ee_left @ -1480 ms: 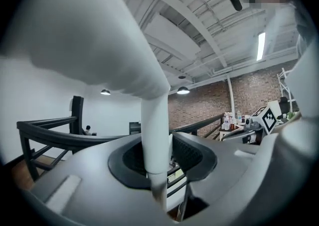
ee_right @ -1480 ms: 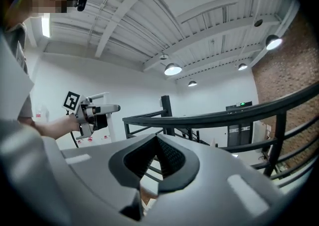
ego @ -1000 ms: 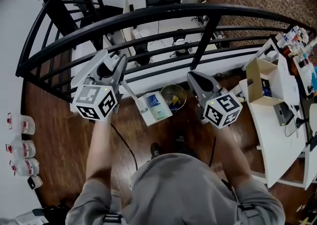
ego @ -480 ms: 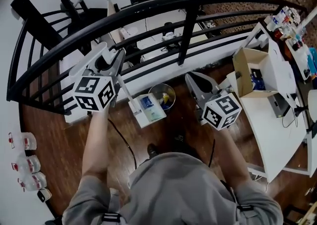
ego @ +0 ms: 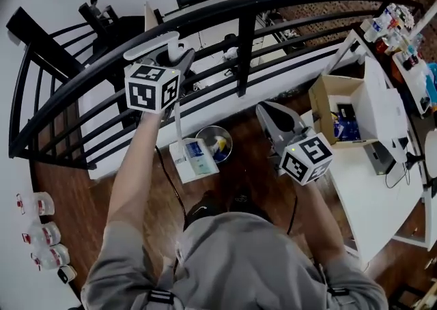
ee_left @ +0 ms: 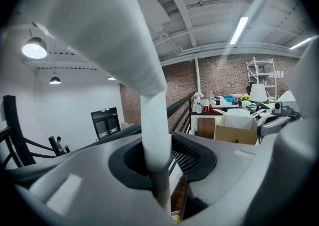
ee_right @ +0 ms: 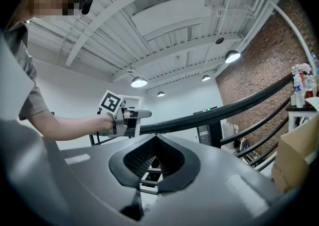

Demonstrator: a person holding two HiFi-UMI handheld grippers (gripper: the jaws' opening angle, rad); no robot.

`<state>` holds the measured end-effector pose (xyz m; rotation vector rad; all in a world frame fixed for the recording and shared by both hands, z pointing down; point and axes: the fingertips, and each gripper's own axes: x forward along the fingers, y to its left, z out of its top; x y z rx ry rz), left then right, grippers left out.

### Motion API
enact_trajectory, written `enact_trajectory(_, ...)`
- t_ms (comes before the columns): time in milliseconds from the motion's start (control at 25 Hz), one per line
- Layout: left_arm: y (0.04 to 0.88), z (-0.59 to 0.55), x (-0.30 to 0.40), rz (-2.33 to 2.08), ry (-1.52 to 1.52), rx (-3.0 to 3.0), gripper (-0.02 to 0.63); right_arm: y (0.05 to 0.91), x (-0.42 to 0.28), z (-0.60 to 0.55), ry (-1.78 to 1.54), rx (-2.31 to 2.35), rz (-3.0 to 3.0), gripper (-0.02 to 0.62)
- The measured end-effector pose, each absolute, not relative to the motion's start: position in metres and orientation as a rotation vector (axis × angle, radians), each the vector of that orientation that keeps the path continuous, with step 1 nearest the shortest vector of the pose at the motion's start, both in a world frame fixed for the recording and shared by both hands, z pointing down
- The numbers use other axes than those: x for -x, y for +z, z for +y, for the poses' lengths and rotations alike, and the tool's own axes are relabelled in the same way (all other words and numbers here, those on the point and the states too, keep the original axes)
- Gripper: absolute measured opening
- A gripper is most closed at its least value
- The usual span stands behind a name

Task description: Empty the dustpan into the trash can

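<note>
Since a second back, your left gripper (ego: 174, 63) has climbed from mid-left to upper centre of the head view, up by the black railing (ego: 287, 3). Its jaws are pinched on the white handle (ego: 177, 121) of the dustpan. The left gripper view confirms this: handle (ee_left: 154, 135) wedged between the pads. The handle now hangs near vertical in frame. The dustpan (ego: 194, 160) is at centre frame, lower left of the trash can (ego: 220, 135), its corner overlapping the can's left rim. I can't tell if it rests on the wood floor (ego: 82, 199). Your right gripper (ego: 273, 114) is right of centre, jaws pressed together, nothing in them. A cardboard box (ego: 326, 97) sits on the white table (ego: 372, 192), right side.
</note>
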<state>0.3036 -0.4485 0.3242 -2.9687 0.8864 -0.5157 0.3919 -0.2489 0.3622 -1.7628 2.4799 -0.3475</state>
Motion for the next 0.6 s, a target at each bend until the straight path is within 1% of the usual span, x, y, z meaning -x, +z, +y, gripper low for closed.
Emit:
enact_trajectory(280,0.355,-0.485,-0.418,0.669,-0.676,2.985,0.118,0.367,-0.440,-0.269,-0.357,1.928,2.360,0.000)
enact_trajectory(600,0.399,-0.487,-0.535,0.462,-0.813,2.981,0.118,0.373,-0.486,-0.278,-0.378,2.108,2.219,0.000)
